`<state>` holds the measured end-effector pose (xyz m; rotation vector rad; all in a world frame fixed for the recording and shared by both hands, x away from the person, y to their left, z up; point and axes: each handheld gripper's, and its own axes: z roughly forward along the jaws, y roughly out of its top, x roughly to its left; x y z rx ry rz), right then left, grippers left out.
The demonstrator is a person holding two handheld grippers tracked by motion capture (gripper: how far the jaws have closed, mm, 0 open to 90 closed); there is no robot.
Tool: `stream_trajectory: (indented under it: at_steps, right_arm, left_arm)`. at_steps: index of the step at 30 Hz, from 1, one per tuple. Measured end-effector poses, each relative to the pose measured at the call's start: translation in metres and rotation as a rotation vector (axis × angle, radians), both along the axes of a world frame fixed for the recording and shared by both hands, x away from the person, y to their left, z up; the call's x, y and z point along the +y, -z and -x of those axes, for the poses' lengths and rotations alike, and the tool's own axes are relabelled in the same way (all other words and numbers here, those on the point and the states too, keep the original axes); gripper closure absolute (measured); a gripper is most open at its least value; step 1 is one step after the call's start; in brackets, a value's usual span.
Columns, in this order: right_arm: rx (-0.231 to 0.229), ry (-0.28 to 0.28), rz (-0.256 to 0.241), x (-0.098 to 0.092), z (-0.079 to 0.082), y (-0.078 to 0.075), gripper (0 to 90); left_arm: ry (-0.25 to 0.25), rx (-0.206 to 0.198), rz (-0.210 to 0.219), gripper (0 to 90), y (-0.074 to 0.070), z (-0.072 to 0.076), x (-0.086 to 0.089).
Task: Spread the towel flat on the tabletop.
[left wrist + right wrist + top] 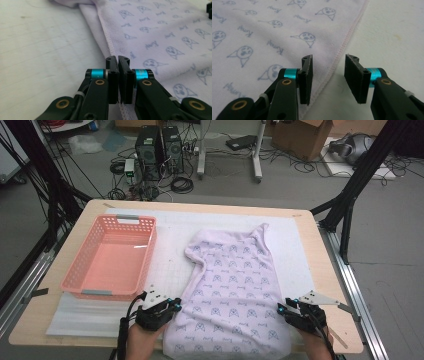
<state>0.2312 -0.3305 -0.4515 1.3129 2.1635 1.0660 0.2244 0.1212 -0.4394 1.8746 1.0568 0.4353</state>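
We clamp the left gripper on the cloth's hem near the desk's front edge; right gripper fingers straddle the opposite hem, apart, for lifting.

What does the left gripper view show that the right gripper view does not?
Left gripper view: the left hand-held gripper with jaws shut on the cloth's stitched hem.

Right gripper view: the right hand-held gripper with jaws open, straddling the hem without clamping it.

Both: the lilac printed cloth lying flat on the white mat, its edge running between the jaws.
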Motion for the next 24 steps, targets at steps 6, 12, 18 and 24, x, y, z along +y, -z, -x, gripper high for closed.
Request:
stream_trajectory:
  at_steps: [6,12,18,24]
  right_arm:
    - [0.004,-0.003,0.004,0.003,-0.001,0.000,61.8]
    - [0.010,-0.049,0.002,0.006,-0.001,-0.001,85.6]
    - [0.041,-0.043,-0.018,-0.008,0.011,-0.004,87.1]
    - [0.062,-0.063,-0.012,-0.014,0.026,-0.012,84.5]
  left_arm:
    - [-0.028,0.036,0.030,87.0,0.002,0.000,0.014]
    - [-0.044,0.065,0.002,87.0,0.006,0.000,0.016]
    - [-0.007,0.127,-0.009,87.6,0.011,0.006,0.025]
    - [0.083,0.157,-0.003,79.7,0.006,0.024,0.026]
